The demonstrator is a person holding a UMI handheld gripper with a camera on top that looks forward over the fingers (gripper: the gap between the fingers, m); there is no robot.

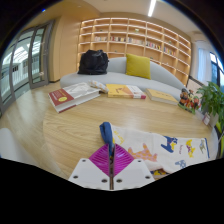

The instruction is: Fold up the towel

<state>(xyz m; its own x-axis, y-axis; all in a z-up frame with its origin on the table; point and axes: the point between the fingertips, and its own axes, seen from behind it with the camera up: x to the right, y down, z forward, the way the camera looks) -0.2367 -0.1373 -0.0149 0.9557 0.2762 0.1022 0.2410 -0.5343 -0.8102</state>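
A white towel (165, 148) with cartoon prints lies flat on the wooden table (40, 125), just ahead and to the right of the fingers. Its blue-edged corner (106, 133) stands up from between the magenta pads (98, 160). My gripper (110, 152) is shut on that corner, low over the table's near edge. The part of the towel under the fingers is hidden.
Books lie across the far side of the table: an open one (72, 95) at the left, one (125, 91) in the middle, one (160, 96) at the right. A plant (212, 100) stands far right. Beyond are a sofa with a black bag (94, 62) and shelves.
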